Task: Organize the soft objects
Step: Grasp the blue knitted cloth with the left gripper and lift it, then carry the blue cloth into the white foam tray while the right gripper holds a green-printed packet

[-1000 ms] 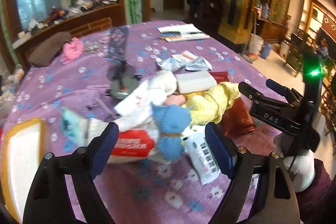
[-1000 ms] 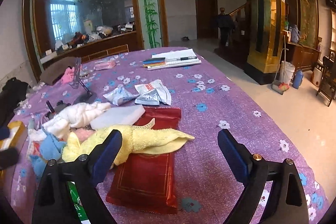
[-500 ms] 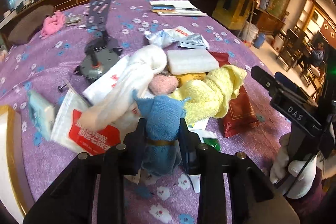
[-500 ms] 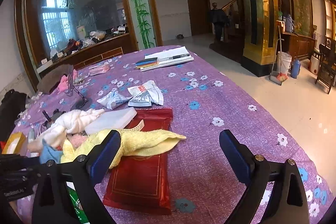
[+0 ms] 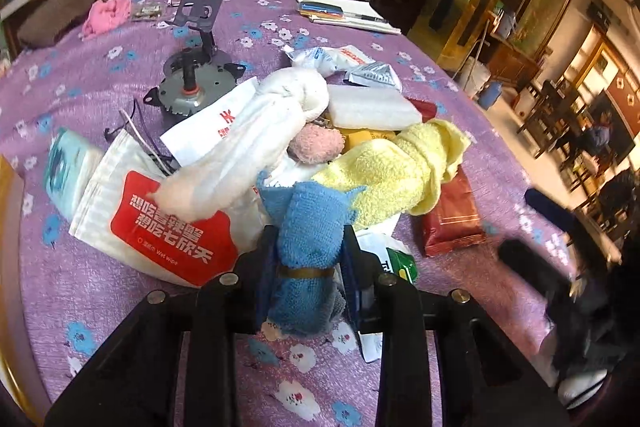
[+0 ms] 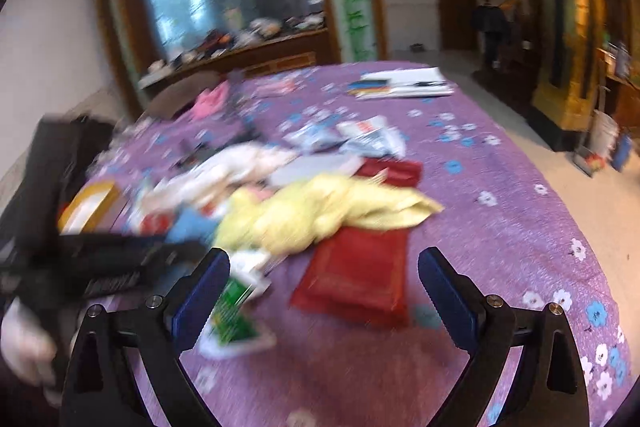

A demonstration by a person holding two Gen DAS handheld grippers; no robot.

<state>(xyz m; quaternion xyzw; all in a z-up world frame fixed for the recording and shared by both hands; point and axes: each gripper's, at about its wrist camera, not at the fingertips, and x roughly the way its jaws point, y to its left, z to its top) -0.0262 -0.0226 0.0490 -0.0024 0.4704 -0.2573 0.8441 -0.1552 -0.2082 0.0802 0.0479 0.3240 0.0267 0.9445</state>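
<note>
A rolled blue towel (image 5: 308, 247) with a band round it lies at the near edge of a pile on the purple flowered tablecloth (image 5: 100, 67). My left gripper (image 5: 308, 251) is shut on it, one pad pressing each side. Behind it lie a yellow towel (image 5: 392, 171), a white twisted cloth (image 5: 256, 135) and a small pink puff (image 5: 316, 145). In the blurred right wrist view my right gripper (image 6: 324, 291) stands open above a red packet (image 6: 360, 275), with the yellow towel (image 6: 320, 207) just beyond and nothing between its fingers.
Red-and-white wet-wipe packs (image 5: 160, 223), a white foam block (image 5: 372, 107), a red packet (image 5: 448, 219), a small motor with a phone stand (image 5: 192, 83), papers (image 5: 344, 13) and a pink cloth (image 5: 106, 13) lie on the table. A yellow-rimmed tray (image 6: 90, 203) sits at the left.
My left gripper dropped onto the blue towel and closed from wide open to a grip on it. The right gripper swung left toward the pile, still open.
</note>
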